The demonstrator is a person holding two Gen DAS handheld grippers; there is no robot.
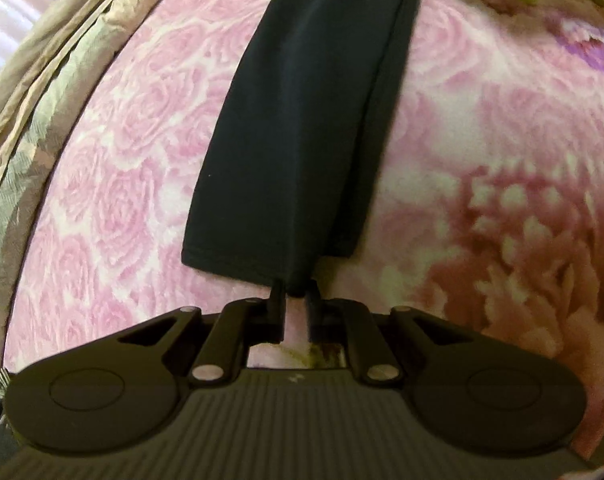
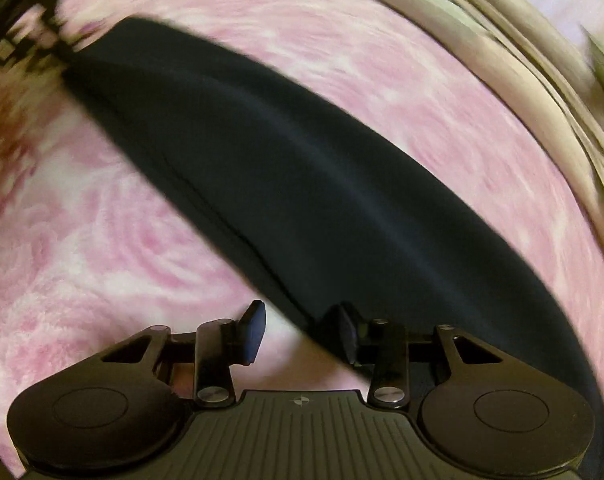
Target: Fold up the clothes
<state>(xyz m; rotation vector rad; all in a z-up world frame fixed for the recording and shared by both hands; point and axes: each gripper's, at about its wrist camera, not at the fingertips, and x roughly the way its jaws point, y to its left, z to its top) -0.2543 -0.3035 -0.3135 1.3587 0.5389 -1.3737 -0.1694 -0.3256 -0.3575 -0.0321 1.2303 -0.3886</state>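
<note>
A long black garment [image 1: 302, 120] lies stretched over a pink rose-patterned blanket [image 1: 133, 152]. My left gripper [image 1: 295, 292] is shut on the near hem of the black garment and pinches a small bunch of it between the fingertips. In the right wrist view the same black garment [image 2: 302, 184] runs diagonally from upper left to lower right. My right gripper [image 2: 302, 328] is open, its fingers spread over the garment's lower edge, with nothing held. The right view is blurred by motion.
A beige and green quilt [image 1: 41, 80] lies bunched along the blanket's left side, and shows at upper right in the right wrist view [image 2: 522, 60]. A large red flower print [image 1: 522, 248] covers the blanket to the right of the garment.
</note>
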